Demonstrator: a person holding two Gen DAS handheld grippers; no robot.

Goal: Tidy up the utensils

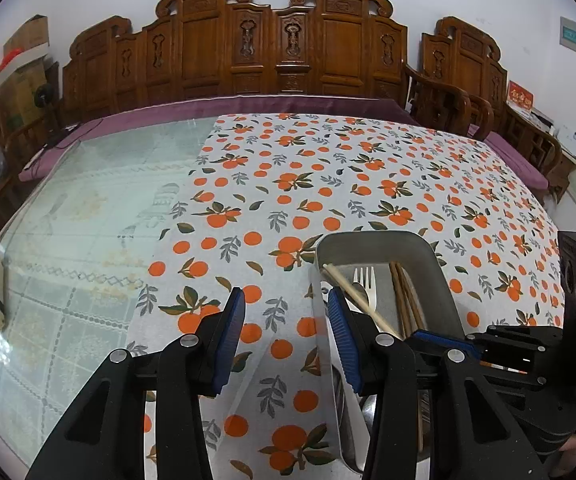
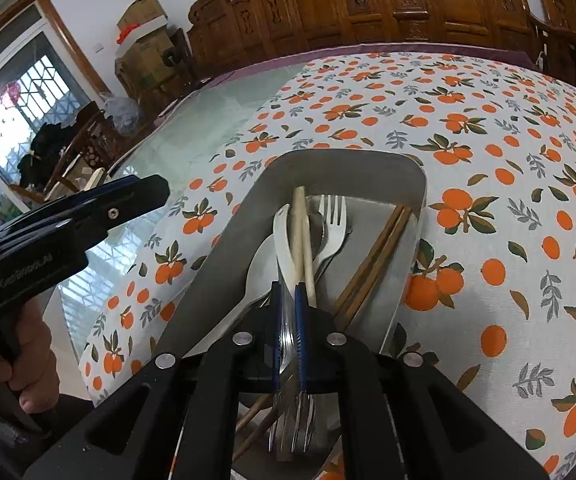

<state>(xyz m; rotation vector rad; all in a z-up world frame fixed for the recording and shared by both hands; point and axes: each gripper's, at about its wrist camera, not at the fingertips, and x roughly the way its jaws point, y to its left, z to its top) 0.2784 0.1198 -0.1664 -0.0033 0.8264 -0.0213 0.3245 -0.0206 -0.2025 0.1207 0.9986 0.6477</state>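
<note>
Right hand-held gripper pinches steel utensils over the tray; left hand-held gripper hangs open.
Slick, stiff, light metal handles: probably best clamped mid-shaft, square between the pads, or they could swivel.

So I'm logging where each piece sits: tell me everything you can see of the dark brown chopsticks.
The dark brown chopsticks are a pair of slim, straight sticks that look like dark wood. They lie flat, side by side and touching, along the right side of the grey metal tray, their far ends near its right wall. They sit apart from the fork. Their near ends pass out of view under the right tongs. Neither tongs grip them.
</note>
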